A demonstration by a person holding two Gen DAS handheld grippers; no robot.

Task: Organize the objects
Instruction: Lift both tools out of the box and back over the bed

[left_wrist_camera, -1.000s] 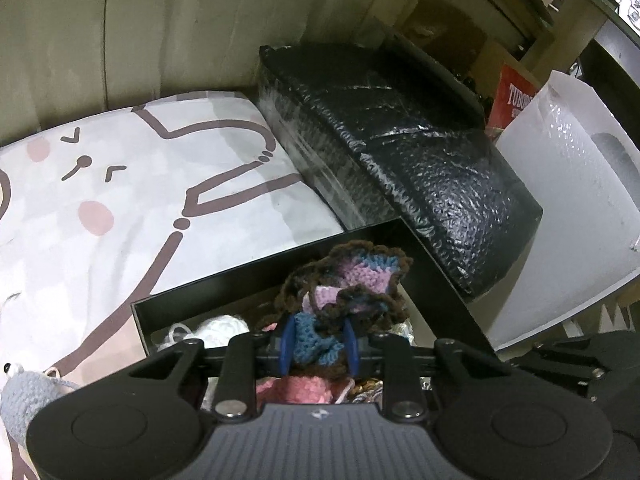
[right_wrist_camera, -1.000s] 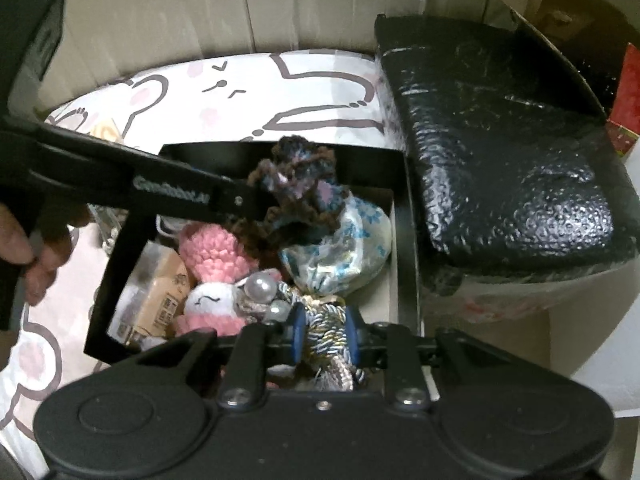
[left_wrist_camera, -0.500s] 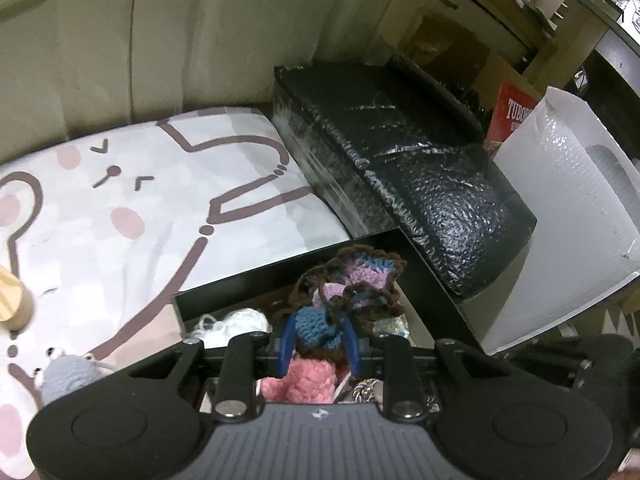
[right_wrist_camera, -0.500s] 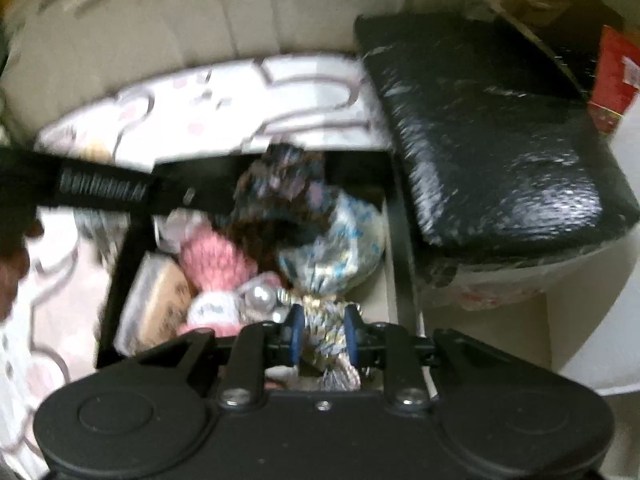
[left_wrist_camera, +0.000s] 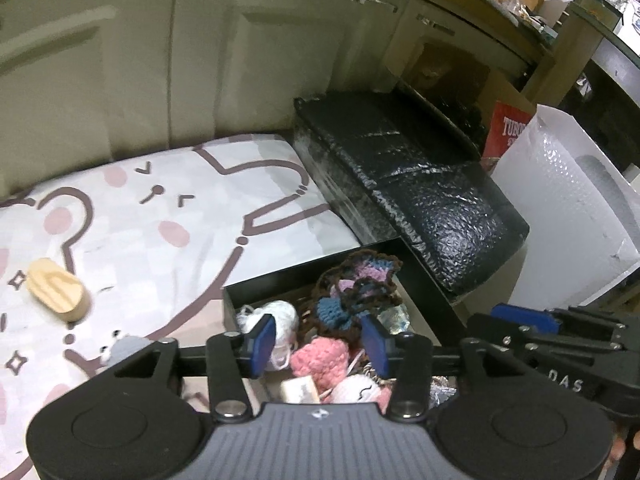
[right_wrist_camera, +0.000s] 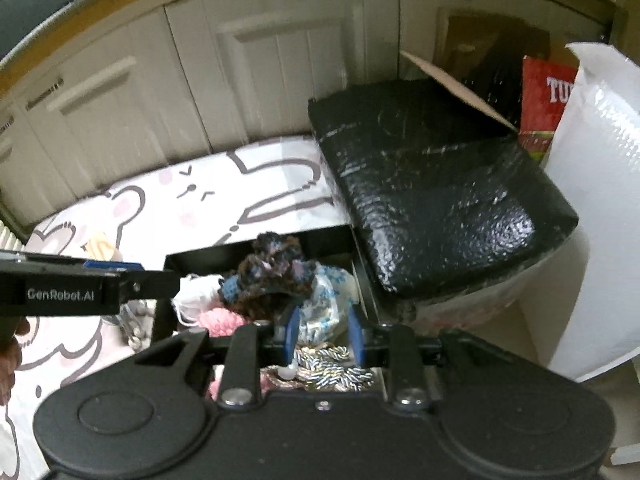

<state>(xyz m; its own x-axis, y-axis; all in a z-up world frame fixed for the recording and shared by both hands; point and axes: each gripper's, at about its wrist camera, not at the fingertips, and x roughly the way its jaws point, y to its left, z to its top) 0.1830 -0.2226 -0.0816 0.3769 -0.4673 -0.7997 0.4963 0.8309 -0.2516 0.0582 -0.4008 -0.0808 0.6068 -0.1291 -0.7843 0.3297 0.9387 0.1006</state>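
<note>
A black box [left_wrist_camera: 280,280] on the rabbit-print cloth [left_wrist_camera: 180,216] holds a pile of small things. On top lies a brown, blue and pink crochet piece [left_wrist_camera: 356,284], also seen in the right wrist view [right_wrist_camera: 272,276]. My left gripper [left_wrist_camera: 318,344] hangs above the box, jaws opening, pads clear of the crochet piece. My right gripper [right_wrist_camera: 323,336] is over the box's right end, jaws opening slightly. A twisted white, blue and gold cord [right_wrist_camera: 332,368] lies below its pads, not pressed. A blue-printed pouch [right_wrist_camera: 324,304] shows through the gap.
The box also holds a pink crochet ball [left_wrist_camera: 320,364] and white yarn [left_wrist_camera: 276,316]. A wooden block [left_wrist_camera: 56,296] and a grey crochet toy [left_wrist_camera: 120,350] lie on the cloth. A black padded case [left_wrist_camera: 420,200], a white bubble mailer [left_wrist_camera: 580,220] and cabinet doors [left_wrist_camera: 240,60] hem the area in.
Both grippers rose from the box. The left let go of the crochet piece, which now rests on the pile. The right's pads parted and the cord dropped below them.
</note>
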